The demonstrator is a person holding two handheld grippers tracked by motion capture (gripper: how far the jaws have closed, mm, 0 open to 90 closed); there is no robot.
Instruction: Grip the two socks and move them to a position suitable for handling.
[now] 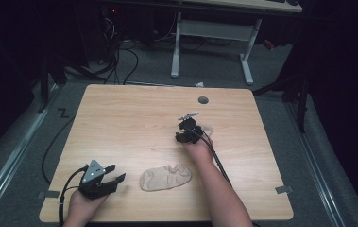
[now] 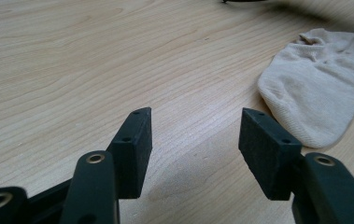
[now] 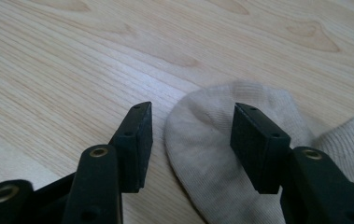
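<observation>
Socks lie on the wooden table (image 1: 120, 118): at near left the left gripper (image 1: 115, 174) rests with jaws wide and empty, a beige sock (image 1: 165, 177) just to its right; farther right, the right gripper (image 1: 186, 128) holds wide jaws over a second sock (image 3: 202, 140).

Pale beige ribbed knit sock (image 1: 166, 177) near the front edge of the light wood-grain table (image 1: 120, 123); second sock of same beige (image 3: 212, 154) toward the table's middle. Matte black left gripper (image 1: 113, 174) with grey plate; black right gripper (image 1: 186, 131).
</observation>
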